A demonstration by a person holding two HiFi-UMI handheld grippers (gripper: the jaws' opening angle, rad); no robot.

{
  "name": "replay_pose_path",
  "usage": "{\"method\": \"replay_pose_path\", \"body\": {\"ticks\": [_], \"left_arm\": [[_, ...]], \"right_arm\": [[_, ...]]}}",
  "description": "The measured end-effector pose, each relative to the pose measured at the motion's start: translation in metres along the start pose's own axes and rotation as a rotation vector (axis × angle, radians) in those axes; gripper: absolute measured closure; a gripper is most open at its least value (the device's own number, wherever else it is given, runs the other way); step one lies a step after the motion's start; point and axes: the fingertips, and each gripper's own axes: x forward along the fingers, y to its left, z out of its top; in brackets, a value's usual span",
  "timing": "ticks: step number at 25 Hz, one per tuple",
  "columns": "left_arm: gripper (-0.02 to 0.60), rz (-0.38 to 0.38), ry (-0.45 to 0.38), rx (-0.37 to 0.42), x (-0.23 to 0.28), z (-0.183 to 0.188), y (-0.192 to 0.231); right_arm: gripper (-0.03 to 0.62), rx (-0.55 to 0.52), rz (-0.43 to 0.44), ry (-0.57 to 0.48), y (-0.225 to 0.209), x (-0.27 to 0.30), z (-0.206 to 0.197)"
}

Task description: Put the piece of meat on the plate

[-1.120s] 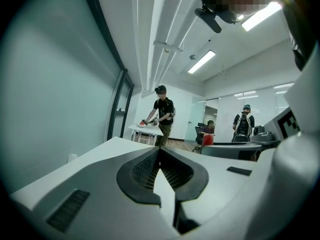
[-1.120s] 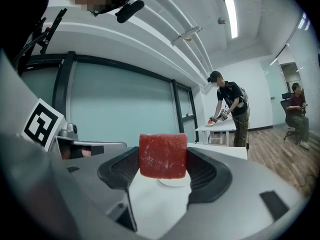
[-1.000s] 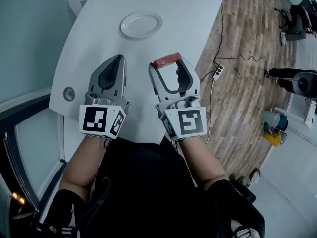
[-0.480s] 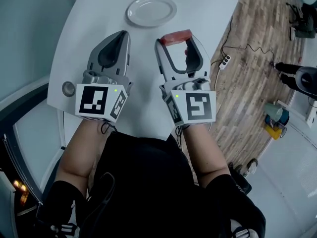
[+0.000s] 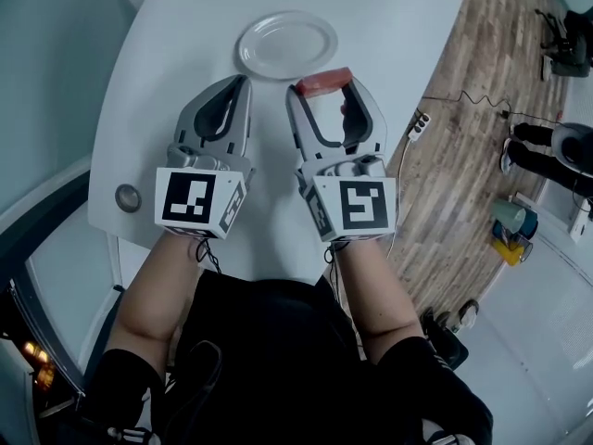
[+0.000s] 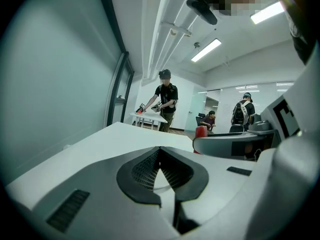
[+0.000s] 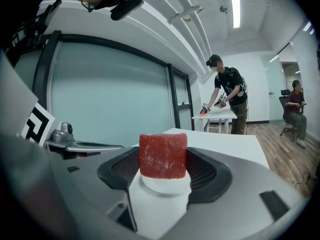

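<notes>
A red block of meat (image 5: 323, 82) (image 7: 163, 155) sits clamped between the tips of my right gripper (image 5: 324, 85) (image 7: 163, 159), held above the white table (image 5: 167, 91). Just beyond it lies the empty white plate (image 5: 286, 45) (image 7: 166, 185), whose near rim shows under the meat in the right gripper view. My left gripper (image 5: 243, 82) (image 6: 159, 154) hovers beside the right one, jaws shut with nothing between them. The meat (image 6: 201, 132) also peeks past the right gripper in the left gripper view.
A small round metal fitting (image 5: 128, 197) is set in the table near its left edge. Wooden floor with a power strip (image 5: 419, 121) lies to the right of the table. Other people stand at a far table (image 7: 212, 118) in the room.
Both grippers have moved forward towards the plate; the meat, held in the right gripper, is now just short of the plate's near rim. The left gripper stays shut.
</notes>
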Motion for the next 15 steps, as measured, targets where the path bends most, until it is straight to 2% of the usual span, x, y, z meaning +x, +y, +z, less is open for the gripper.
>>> {"method": "replay_pose_path", "body": {"ticks": [11, 15], "left_arm": [[0.580, 0.033, 0.040, -0.007, 0.031, -0.020, 0.020], [0.580, 0.038, 0.056, -0.015, 0.052, -0.036, 0.034]], "right_arm": [[0.303, -0.034, 0.021, 0.086, -0.010, 0.042, -0.025], [0.303, -0.046, 0.045, 0.145, -0.013, 0.069, -0.048]]}}
